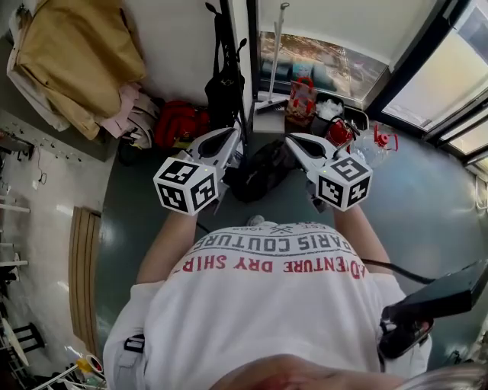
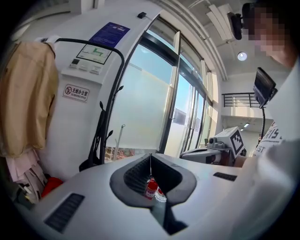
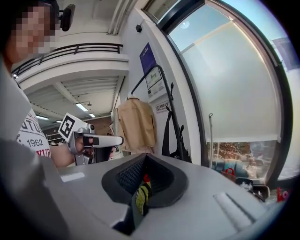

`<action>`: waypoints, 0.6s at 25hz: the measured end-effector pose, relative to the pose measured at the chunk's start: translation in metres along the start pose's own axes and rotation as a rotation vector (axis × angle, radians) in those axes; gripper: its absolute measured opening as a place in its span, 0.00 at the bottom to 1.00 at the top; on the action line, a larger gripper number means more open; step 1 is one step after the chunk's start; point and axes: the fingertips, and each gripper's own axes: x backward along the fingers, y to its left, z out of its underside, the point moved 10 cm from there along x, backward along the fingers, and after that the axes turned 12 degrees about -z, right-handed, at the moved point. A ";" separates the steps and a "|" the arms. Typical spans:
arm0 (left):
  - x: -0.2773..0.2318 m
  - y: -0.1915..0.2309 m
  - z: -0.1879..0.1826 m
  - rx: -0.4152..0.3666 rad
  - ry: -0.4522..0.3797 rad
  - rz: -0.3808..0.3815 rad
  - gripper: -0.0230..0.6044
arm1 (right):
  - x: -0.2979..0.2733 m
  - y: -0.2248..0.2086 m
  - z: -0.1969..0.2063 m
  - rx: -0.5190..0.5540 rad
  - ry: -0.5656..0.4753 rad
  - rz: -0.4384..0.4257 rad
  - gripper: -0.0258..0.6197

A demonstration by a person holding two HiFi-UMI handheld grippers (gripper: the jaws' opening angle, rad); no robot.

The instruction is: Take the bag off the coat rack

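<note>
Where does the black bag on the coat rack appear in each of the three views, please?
Head view: top centre, the bag hangs dark by the wall.
Left gripper view: left of centre, a narrow dark shape.
Right gripper view: centre, just right of the coat.
Shared landmark: the beige coat, left of the bag in every view.

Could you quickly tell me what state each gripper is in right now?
Left gripper: closed, holding nothing.
Right gripper: closed, holding nothing.

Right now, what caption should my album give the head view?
Left claw and right claw, both shut, point toward the black bag hanging on the rack.
</note>
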 end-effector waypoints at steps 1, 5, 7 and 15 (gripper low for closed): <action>-0.009 0.014 -0.008 -0.005 -0.003 -0.004 0.04 | -0.015 -0.010 -0.010 0.002 0.000 0.001 0.04; -0.046 0.059 -0.031 -0.068 0.018 -0.009 0.04 | -0.061 -0.042 -0.043 0.032 -0.006 0.001 0.04; -0.063 0.072 -0.037 -0.100 0.038 -0.012 0.04 | -0.072 -0.055 -0.048 0.039 -0.003 0.006 0.04; -0.102 0.094 -0.053 -0.030 0.008 -0.048 0.04 | -0.086 -0.098 -0.055 0.004 -0.016 -0.002 0.04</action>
